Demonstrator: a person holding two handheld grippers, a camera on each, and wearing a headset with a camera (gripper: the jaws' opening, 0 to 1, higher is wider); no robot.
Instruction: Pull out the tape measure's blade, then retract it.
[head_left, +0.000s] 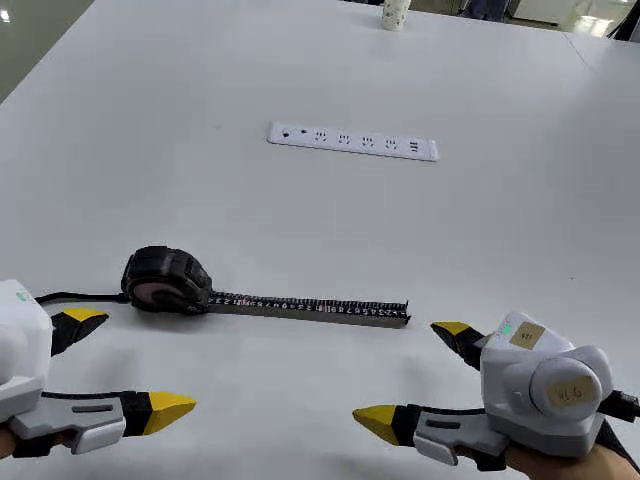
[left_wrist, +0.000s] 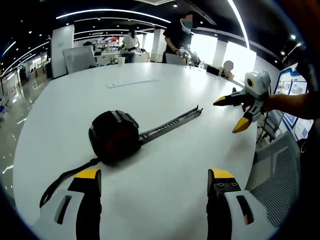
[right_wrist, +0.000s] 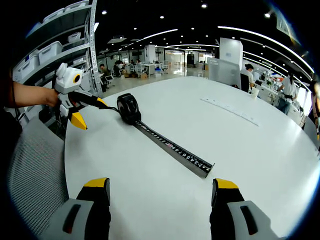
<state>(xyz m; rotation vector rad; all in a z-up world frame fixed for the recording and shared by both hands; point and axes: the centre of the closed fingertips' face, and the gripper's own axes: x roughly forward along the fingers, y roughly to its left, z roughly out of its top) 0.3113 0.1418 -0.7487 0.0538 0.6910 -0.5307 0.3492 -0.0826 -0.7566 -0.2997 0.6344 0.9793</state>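
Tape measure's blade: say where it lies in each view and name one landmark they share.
Head view: the blade lies lower centre, running right from the black case.
Left gripper view: the blade sits centre, slanting up-right from the case.
Right gripper view: the blade slants down-right at centre, hook end lowest.
Shared landmark: the white power strip beyond it.

the cup (head_left: 396, 14) is cut by the top edge; i can't read the numbers on the blade (head_left: 310, 307). the left gripper (head_left: 145, 361) runs off the left edge.

Open-plan office around a white counter (head_left: 520, 230).
Strip lights (left_wrist: 110, 9) on a dark ceiling (right_wrist: 165, 20), shelving (right_wrist: 93, 55) with storage bins (right_wrist: 37, 57), bright windows (left_wrist: 206, 47) beyond.
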